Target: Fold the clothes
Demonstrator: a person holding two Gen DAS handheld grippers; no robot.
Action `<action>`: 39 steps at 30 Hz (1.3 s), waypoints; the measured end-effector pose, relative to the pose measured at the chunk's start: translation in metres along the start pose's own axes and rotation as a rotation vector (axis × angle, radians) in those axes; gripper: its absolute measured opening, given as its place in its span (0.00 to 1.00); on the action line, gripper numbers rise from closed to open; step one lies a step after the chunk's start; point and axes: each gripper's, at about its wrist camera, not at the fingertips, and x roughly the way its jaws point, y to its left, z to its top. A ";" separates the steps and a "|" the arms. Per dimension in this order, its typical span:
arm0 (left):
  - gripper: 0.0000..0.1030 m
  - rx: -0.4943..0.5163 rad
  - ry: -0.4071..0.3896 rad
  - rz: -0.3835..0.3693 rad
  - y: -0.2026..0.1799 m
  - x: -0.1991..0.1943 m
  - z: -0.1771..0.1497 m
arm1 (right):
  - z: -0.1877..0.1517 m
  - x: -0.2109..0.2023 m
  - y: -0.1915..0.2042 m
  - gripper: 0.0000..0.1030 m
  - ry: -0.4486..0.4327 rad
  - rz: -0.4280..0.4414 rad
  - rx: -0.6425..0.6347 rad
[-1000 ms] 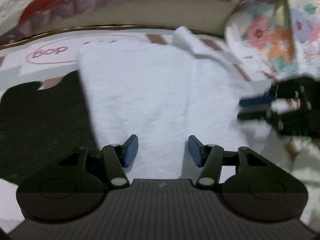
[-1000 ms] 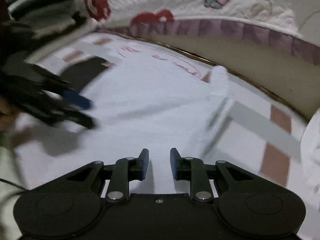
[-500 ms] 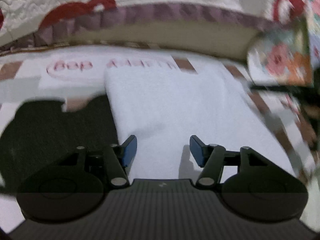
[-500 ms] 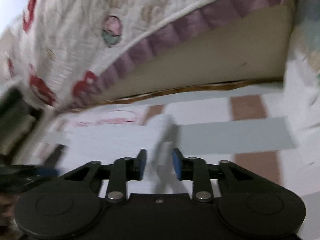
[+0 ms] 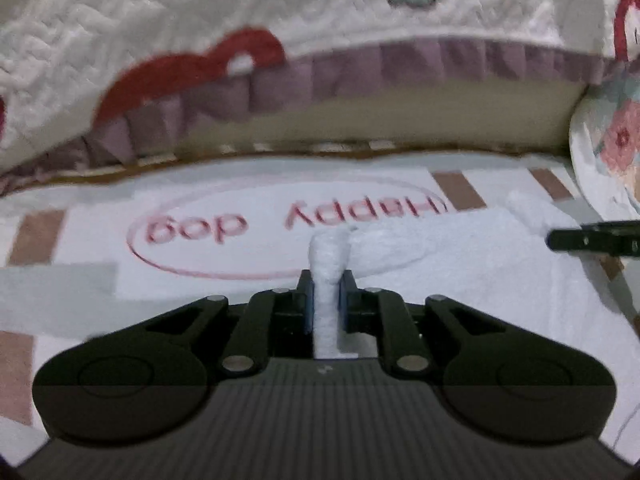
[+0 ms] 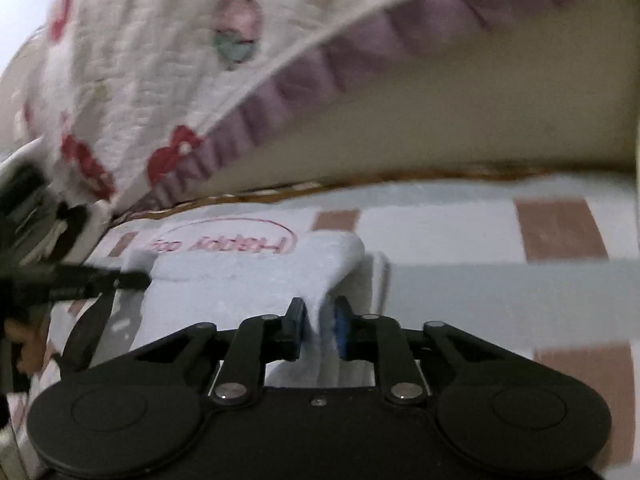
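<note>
Left wrist view: the left tool point(image 5: 325, 304) is pinched on a raised ridge of the white garment point(image 5: 460, 264) — the fluffy fabric stands up between the two blue pads and runs back toward the camera. The rest of the garment spreads to the right over a patterned sheet point(image 5: 72, 280) with brown and grey blocks and a red oval reading "Happy dog" point(image 5: 288, 224), seen upside down. At the right edge the tip of the right tool point(image 5: 560, 238) reaches in, touching the garment's far corner. Behind the sheet runs a quilt point(image 5: 200, 20) with a purple ruffle, and a floral cushion point(image 5: 612, 152) sits at far right.

Right wrist view: the right tool point(image 6: 319, 330) is also closed on a fold of the white garment point(image 6: 248, 276), the cloth gathered into a narrow crease between its pads and rising ahead into a rounded hump. The garment lies flat to the left, where the left tool point(image 6: 136, 278) grips its other corner — both tools hold the same far edge, well apart from each other
</note>
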 end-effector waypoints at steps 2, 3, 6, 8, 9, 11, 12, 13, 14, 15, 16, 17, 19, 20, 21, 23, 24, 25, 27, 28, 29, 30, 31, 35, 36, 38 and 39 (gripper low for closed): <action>0.13 -0.035 0.019 0.026 0.000 0.011 -0.009 | 0.002 0.004 0.000 0.15 0.000 0.008 -0.029; 0.14 -0.045 0.015 0.042 -0.001 0.015 -0.013 | 0.003 0.006 0.000 0.15 -0.001 0.012 -0.043; 0.22 -0.053 -0.023 0.086 -0.005 0.014 -0.017 | 0.005 0.010 -0.007 0.15 -0.005 -0.003 -0.050; 0.31 -0.055 -0.045 0.129 -0.005 0.010 -0.017 | 0.006 0.008 -0.014 0.15 -0.021 -0.064 -0.044; 0.32 -0.058 -0.058 0.142 -0.003 0.003 -0.016 | 0.006 0.004 -0.017 0.16 -0.035 -0.118 -0.043; 0.31 -0.065 -0.086 0.165 0.002 -0.012 -0.013 | 0.007 -0.011 -0.026 0.18 -0.062 -0.113 0.017; 0.35 -0.066 -0.091 0.165 0.003 -0.022 -0.013 | 0.007 -0.018 -0.031 0.18 -0.075 -0.108 0.048; 0.45 -0.080 -0.076 0.159 0.005 -0.031 -0.014 | 0.006 -0.029 -0.030 0.18 -0.077 -0.070 0.075; 0.52 -0.128 -0.036 0.112 0.010 -0.038 -0.020 | 0.003 -0.039 -0.026 0.20 -0.065 -0.040 0.101; 0.56 -0.179 0.008 0.060 0.015 -0.044 -0.026 | -0.002 -0.049 -0.022 0.20 -0.050 -0.007 0.119; 0.56 -0.230 0.051 0.008 0.021 -0.051 -0.032 | -0.008 -0.058 -0.018 0.20 -0.035 0.027 0.136; 0.56 -0.281 0.094 -0.044 0.026 -0.058 -0.039 | -0.017 -0.068 -0.014 0.24 -0.015 0.058 0.156; 0.56 -0.397 0.171 -0.187 0.030 -0.069 -0.064 | -0.037 -0.085 -0.006 0.33 0.020 0.111 0.201; 0.56 -0.443 0.202 -0.245 0.031 -0.073 -0.076 | -0.049 -0.091 -0.004 0.37 0.040 0.136 0.247; 0.56 -0.471 0.229 -0.285 0.029 -0.078 -0.087 | -0.060 -0.097 -0.003 0.37 0.061 0.161 0.294; 0.56 -0.450 0.273 -0.328 0.019 -0.084 -0.105 | -0.077 -0.103 -0.011 0.40 0.125 0.187 0.449; 0.57 -0.390 0.291 -0.321 0.012 -0.086 -0.110 | -0.086 -0.107 -0.014 0.40 0.143 0.189 0.520; 0.57 -0.335 0.303 -0.300 0.005 -0.088 -0.114 | -0.088 -0.113 -0.013 0.40 0.139 0.176 0.522; 0.57 -0.227 0.326 -0.255 -0.007 -0.091 -0.121 | -0.093 -0.125 -0.010 0.40 0.129 0.149 0.514; 0.57 -0.219 0.336 -0.272 -0.011 -0.093 -0.123 | -0.095 -0.129 -0.007 0.40 0.132 0.129 0.502; 0.57 -0.237 0.358 -0.306 -0.012 -0.094 -0.125 | -0.096 -0.135 -0.003 0.40 0.137 0.113 0.487; 0.58 -0.275 0.385 -0.342 -0.012 -0.094 -0.129 | -0.098 -0.140 0.001 0.41 0.142 0.097 0.472; 0.57 -0.314 0.411 -0.379 -0.013 -0.094 -0.133 | -0.102 -0.141 0.002 0.42 0.147 0.096 0.470; 0.57 -0.571 0.592 -0.558 -0.015 -0.086 -0.163 | -0.119 -0.146 0.010 0.48 0.169 0.094 0.466; 0.56 -0.607 0.593 -0.558 -0.016 -0.087 -0.169 | -0.123 -0.148 0.011 0.48 0.174 0.093 0.465; 0.53 -0.563 0.542 -0.508 -0.019 -0.095 -0.170 | -0.131 -0.150 0.015 0.48 0.185 0.092 0.463; 0.53 -0.539 0.516 -0.497 -0.020 -0.099 -0.169 | -0.135 -0.152 0.017 0.48 0.191 0.092 0.462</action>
